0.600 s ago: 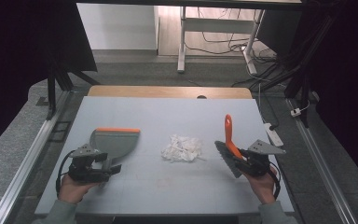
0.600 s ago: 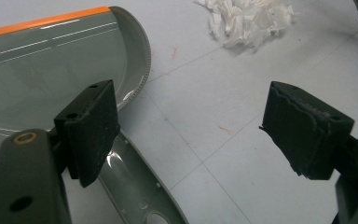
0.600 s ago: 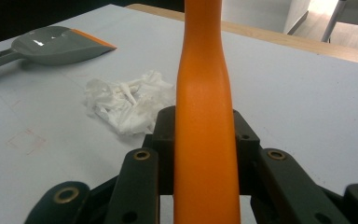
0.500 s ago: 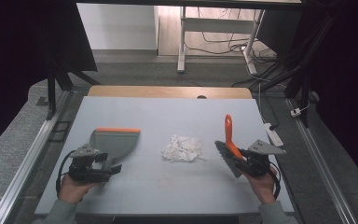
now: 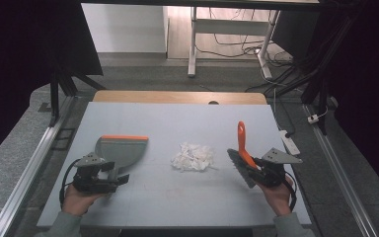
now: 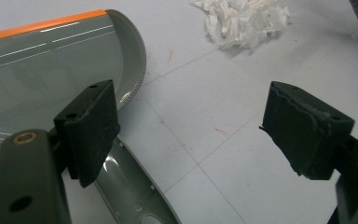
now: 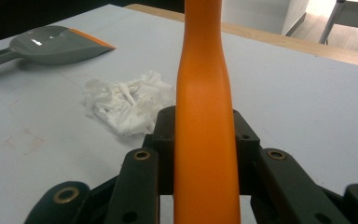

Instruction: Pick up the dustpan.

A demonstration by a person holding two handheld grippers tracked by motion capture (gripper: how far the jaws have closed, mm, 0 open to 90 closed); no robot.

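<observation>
Seen from the high view, the person works at a grey tabletop (image 5: 177,123) w/ a gripper in each hand. The right gripper (image 5: 261,170), at the right side near the front edge, has its jaws clamped on the orange handle of a brush (image 5: 242,148); the handle sticks up and away from the person, and the dark bristle head hangs off the gripper's left side, toward the scraps. In the right gripper view the handle (image 7: 205,116) runs straight up the middle btwn the two black jaws, both pressed against its sides. The left gripper (image 5: 109,180) sits at the left front of the tabletop w/ jaws wide, nothing gripped. In the left gripper view the jaws stand well apart over bare tabletop; the dustpan's grey handle (image 6: 130,186) passes just under and beside the left-hand jaw, not btwn the pads, and whether that jaw touches it can't be told. The dustpan (image 5: 121,148) lies flat on the tabletop just beyond the left gripper, grey w/ an orange lip along its far edge, handle pointing back toward the person. A small pile of white paper scraps (image 5: 193,157) lies at the middle of the tabletop, btwn dustpan and brush, apart from both, closer to the brush head. The same pile shows at top of the left gripper view (image 6: 242,21) and left of the handle in the right gripper view (image 7: 126,105).
</observation>
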